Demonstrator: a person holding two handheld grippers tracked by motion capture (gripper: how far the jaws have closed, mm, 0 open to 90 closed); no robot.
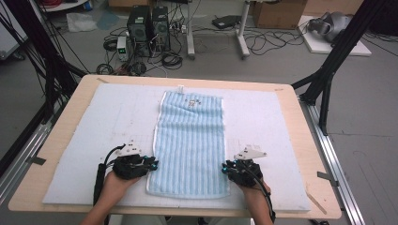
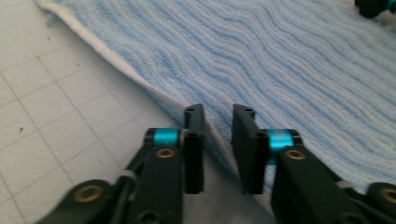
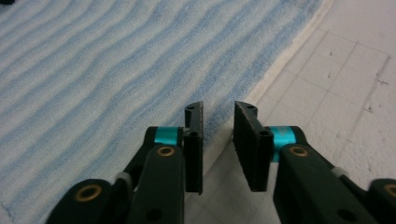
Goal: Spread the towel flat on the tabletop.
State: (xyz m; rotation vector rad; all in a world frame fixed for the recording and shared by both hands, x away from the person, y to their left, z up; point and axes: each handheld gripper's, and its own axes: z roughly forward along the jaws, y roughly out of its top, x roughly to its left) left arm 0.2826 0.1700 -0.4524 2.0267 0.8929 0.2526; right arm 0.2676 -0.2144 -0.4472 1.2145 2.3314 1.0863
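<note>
**Both grippers closing in on the near hem of the striped towel**

Observation: a light-blue striped terry towel (image 1: pixel 190 143) is lying flat and lengthwise on the white gridded mat (image 1: pixel 286 126) covering the wooden tabletop (image 1: pixel 307 140). Its near short end is sitting between the two grippers; its far end is carrying a few small tags, too small to read.

Left gripper (image 1: pixel 151 165): in its own view the fingers (image 2: pixel 193 140) are standing narrowly apart, a clear gap showing between them, with the towel's white hemmed side edge (image 2: pixel 154 95) running into that gap just ahead of the tips. The pads are not pressing on cloth; nothing is being held.

Right gripper (image 1: pixel 227 167): mirror case. Its fingers (image 3: pixel 194 140) are likewise a narrow gap apart, straddling the opposite hemmed edge (image 3: pixel 280 65), with blue pile to one side of the tips and bare mat to the other. No grip yet.

Handling judgement: the towel is looking soft, light and limp, thick enough to bunch. It is likely drooping and folding under its own weight once lifted, so both corners should be rising together. The looped pile should be offering good friction, so slipping is a minor worry; dragging the mat surface is the likelier fault.

Where to take hold: the doubled hem at each near corner, pinched from the side with one finger sliding beneath the edge, is seeming the firmest purchase.
</note>
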